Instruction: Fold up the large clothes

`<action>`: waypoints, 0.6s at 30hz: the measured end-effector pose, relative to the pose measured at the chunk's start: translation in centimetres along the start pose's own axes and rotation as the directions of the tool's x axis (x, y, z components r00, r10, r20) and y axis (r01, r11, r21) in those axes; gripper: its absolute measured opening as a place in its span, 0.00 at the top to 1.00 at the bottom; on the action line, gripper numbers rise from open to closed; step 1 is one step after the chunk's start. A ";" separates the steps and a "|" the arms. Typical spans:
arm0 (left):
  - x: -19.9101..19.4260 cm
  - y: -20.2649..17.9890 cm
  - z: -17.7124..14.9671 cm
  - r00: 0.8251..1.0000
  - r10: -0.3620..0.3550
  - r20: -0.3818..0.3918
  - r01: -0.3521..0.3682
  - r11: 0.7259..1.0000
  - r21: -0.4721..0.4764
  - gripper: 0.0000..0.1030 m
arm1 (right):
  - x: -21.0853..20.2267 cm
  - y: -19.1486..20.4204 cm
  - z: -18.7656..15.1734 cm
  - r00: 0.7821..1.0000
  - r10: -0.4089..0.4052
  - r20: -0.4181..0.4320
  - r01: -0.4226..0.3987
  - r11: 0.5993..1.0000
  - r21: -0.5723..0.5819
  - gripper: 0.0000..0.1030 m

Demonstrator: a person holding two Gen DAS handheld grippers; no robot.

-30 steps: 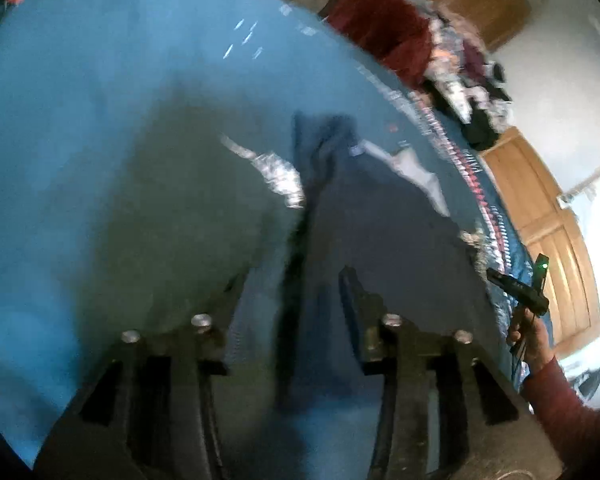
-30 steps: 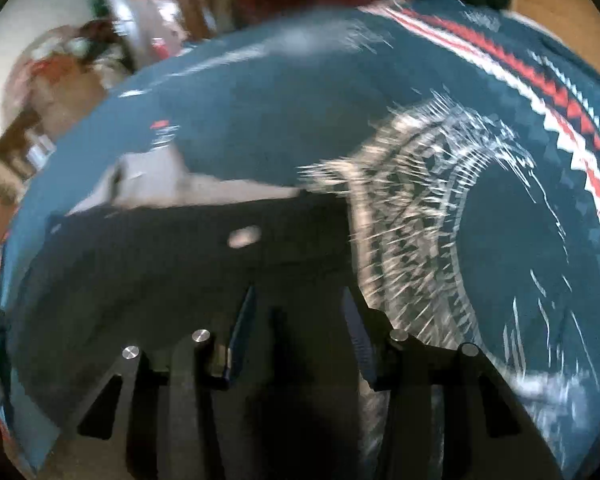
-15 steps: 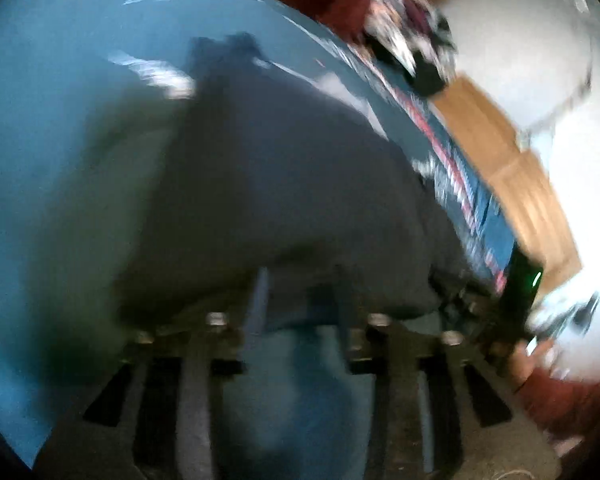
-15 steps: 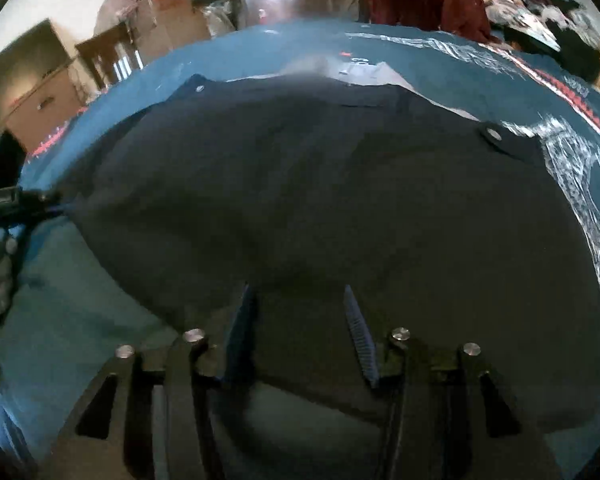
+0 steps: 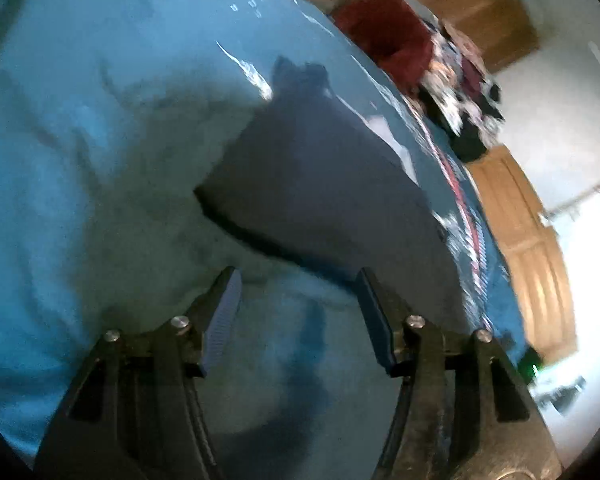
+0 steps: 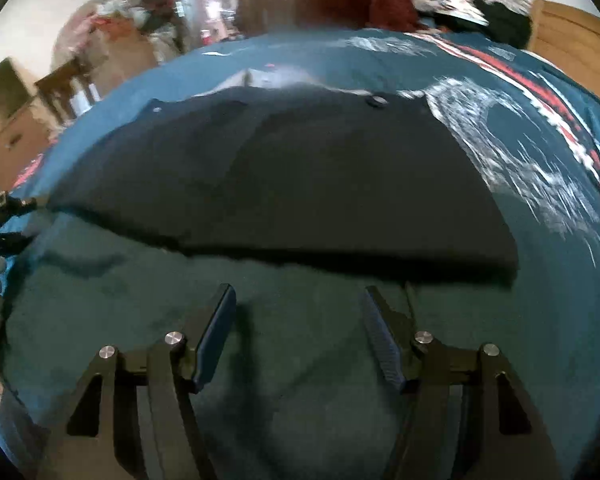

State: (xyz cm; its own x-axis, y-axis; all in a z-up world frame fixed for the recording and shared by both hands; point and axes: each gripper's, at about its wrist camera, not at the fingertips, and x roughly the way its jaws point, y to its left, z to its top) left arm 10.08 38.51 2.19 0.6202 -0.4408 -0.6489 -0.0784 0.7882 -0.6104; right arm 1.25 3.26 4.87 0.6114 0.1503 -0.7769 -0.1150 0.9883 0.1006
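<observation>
Garment: we see the dark garment (image 6: 284,184) lying flat on the teal bedspread (image 6: 300,340), folded into a broad slab with a straight near fold edge.
Long axis: in the right wrist view it runs left to right, across the line of our fingers.
Left gripper (image 5: 298,300): fingers spread wide and empty; the garment's near left corner lies just ahead, slightly left of centre.
Right gripper (image 6: 298,320): fingers likewise spread, holding nothing; the near fold edge lies just ahead, and the garment's right corner is ahead to the right.
Nearer hand: we cannot tell; both sit just short of the same edge.
Next move (judgement): we expect each gripper to advance to its own near corner, which the next fold needs.
</observation>
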 end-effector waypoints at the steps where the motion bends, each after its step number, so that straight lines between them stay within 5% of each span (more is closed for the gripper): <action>1: 0.0 -0.7 -0.2 0.998 0.055 0.015 -0.056 0.998 0.038 0.42 | -0.1 -0.2 -0.5 0.999 -0.036 0.001 0.036 0.999 0.009 0.33; 5: 0.8 -4.4 -2.2 0.970 0.225 0.089 -0.240 0.945 0.222 0.40 | 0.6 -2.3 -1.3 0.995 -0.104 -0.009 0.104 0.988 0.113 0.32; 13: 2.9 -5.6 -3.5 0.960 0.272 0.069 -0.279 0.894 0.351 0.02 | 2.3 -3.1 -2.1 0.988 -0.153 -0.002 0.152 0.979 0.133 0.11; 18: 3.1 -7.1 -4.9 0.929 0.365 0.061 -0.358 0.845 0.396 0.00 | 2.8 -2.8 -2.0 0.984 -0.180 0.002 0.178 0.977 0.121 0.04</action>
State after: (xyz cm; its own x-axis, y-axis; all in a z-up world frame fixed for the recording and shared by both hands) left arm 8.69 29.45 2.26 0.5955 -0.0955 -0.7976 0.0206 0.9944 -0.1037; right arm 1.70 0.86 1.20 0.6240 -0.0296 -0.7809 0.0912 0.9952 0.0351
